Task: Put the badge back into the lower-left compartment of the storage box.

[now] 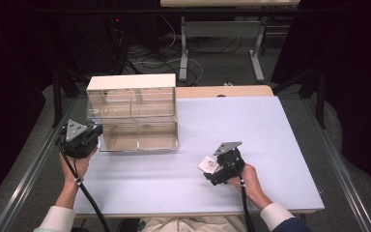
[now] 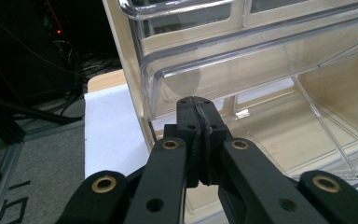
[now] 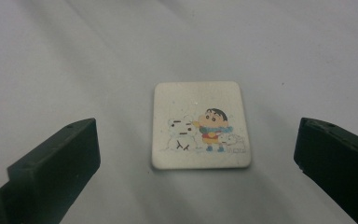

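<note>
A small square white coaster (image 3: 199,125) with a cartoon child and snowman printed on it lies flat on the white table (image 1: 251,125). My right gripper (image 3: 196,158) hangs over it with its jaws wide open, one on each side of the coaster and clear of it. From above, that right gripper (image 1: 211,169) covers part of the coaster (image 1: 207,164). My left gripper (image 2: 196,105) is shut, its tips at the front lip of a clear plastic drawer (image 2: 279,116) pulled out of a wooden organizer (image 1: 132,82). Whether the jaws pinch the lip I cannot tell. The left gripper (image 1: 96,131) sits at the organizer's left front corner.
The organizer holds several clear drawers; the lower one (image 1: 140,137) stands pulled out toward me and looks empty. Behind the table are a desk frame (image 1: 222,43) and loose cables on the floor. A metal rail (image 1: 29,169) runs along the table's left side.
</note>
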`<state>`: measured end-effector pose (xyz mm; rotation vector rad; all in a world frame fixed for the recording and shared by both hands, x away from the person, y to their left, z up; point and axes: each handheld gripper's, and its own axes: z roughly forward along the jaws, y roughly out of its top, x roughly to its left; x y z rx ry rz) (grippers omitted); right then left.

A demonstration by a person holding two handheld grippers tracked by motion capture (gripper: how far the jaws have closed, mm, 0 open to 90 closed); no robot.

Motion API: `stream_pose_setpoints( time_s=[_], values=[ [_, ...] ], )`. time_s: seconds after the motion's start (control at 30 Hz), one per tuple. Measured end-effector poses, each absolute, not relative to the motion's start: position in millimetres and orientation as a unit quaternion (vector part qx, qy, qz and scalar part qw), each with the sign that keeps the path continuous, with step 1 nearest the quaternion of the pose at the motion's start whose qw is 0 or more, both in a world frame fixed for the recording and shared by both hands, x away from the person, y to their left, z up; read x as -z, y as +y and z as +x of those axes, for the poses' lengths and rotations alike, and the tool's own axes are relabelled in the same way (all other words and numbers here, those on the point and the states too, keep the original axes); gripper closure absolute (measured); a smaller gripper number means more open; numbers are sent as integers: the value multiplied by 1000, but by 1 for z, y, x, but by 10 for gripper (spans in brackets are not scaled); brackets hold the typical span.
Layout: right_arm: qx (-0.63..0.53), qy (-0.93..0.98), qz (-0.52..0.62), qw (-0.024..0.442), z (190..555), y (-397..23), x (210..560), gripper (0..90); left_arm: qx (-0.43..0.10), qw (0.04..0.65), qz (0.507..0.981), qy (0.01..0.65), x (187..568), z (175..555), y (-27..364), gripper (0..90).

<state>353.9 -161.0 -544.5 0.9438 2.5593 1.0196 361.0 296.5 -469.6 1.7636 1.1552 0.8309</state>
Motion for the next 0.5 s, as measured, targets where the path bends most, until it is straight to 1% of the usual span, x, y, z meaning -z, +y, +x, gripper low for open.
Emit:
stream_pose_setpoints(
  time_s=[0.13,0.17,0.27,0.37,0.43,0.47,0.5],
  values=[
    [-343,876,318,115,357,-155,548,0,-331,424,705,462,470,361,297,900],
    [-335,879,320,112,358,-152,550,18,-331,424,705,462,470,361,297,900],
    [-330,881,321,112,359,-149,552,36,-334,422,707,459,470,361,298,900],
    [-326,880,324,115,361,-147,554,71,-331,423,707,461,469,361,298,900],
    [-319,882,328,114,364,-144,555,122,-331,424,705,462,469,361,298,900],
    [-319,882,328,114,364,-144,555,122,-331,423,706,461,469,361,298,900],
    [-320,885,316,117,365,-143,556,144,-331,423,707,461,469,361,298,900]
  ],
)
